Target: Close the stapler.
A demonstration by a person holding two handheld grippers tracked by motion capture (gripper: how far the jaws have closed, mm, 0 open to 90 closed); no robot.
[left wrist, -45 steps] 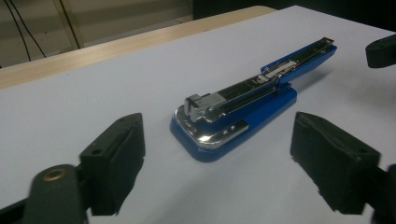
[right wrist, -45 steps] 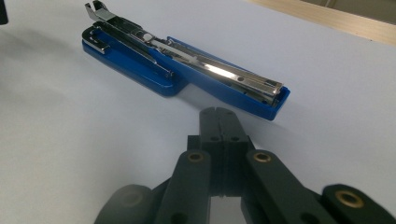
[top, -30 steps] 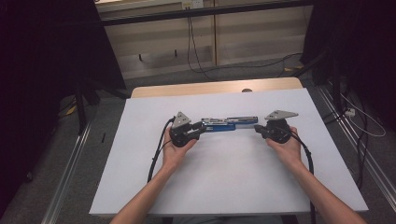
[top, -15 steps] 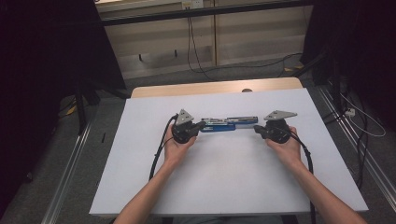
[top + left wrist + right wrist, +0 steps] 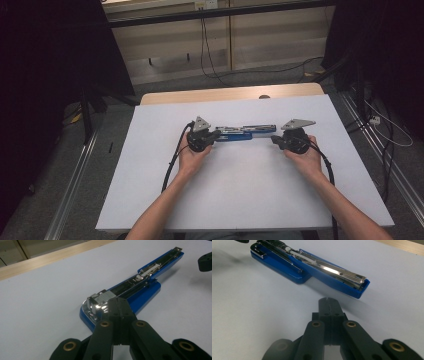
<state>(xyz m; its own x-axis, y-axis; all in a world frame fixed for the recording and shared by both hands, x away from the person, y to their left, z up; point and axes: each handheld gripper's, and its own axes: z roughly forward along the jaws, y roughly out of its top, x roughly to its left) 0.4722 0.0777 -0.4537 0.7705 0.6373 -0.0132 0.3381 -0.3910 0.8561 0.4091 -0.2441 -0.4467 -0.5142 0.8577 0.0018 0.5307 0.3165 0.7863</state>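
with left gripper [image 5: 117,305] jaws just closing empty against opened blue stapler [image 5: 130,293] head, right gripper [image 5: 329,305] sitting shut, clear of stapler; pushing judged next.

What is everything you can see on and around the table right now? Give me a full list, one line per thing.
stapler: one, blue with silver metal inside, swung open flat, lying mid-table between the two grippers.
table cover: one, white, spread over most of the table.
table: one, light wood, its far edge bare beyond the cover.
floor cables: several, black, on the grey floor right of and beyond the table.
left gripper: one, black, jaws shut, tips at the stapler's silver front end; whether they touch it is unclear.
right gripper: one, black, jaws shut, apart from the stapler's other end.
hands: two, one holding each gripper, forearms entering from the bottom edge.
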